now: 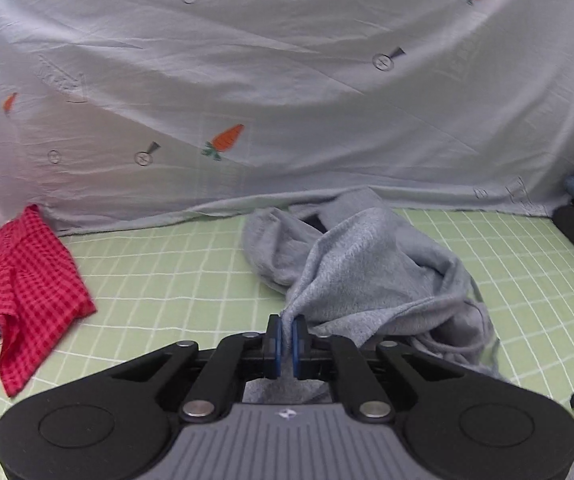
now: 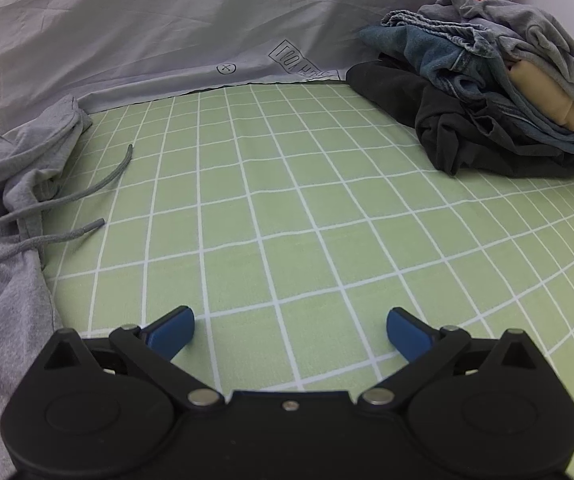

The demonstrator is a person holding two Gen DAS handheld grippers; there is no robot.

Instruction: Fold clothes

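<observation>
- Red checked cloth [image 1: 31, 280]: crumpled at far left on the green grid sheet [image 1: 159, 280].
- Left gripper [image 1: 287, 330]: blue pads pressed together, pinching a fold of the grey hoodie [image 1: 367, 276], which lies bunched mid-sheet.
- Right gripper [image 2: 290, 332]: fingers spread wide over bare sheet, holding nothing.
- Clothes pile [image 2: 499, 92]: far right.

garment [image 1: 351, 272] mid-sheet [image 1: 159, 276], cloth [image 1: 31, 280] left

Grey fleece garment [image 1: 367, 272] – crumpled on the green checked sheet [image 1: 159, 280], 1 fold lifted, 2 drawstrings trailing.
</observation>
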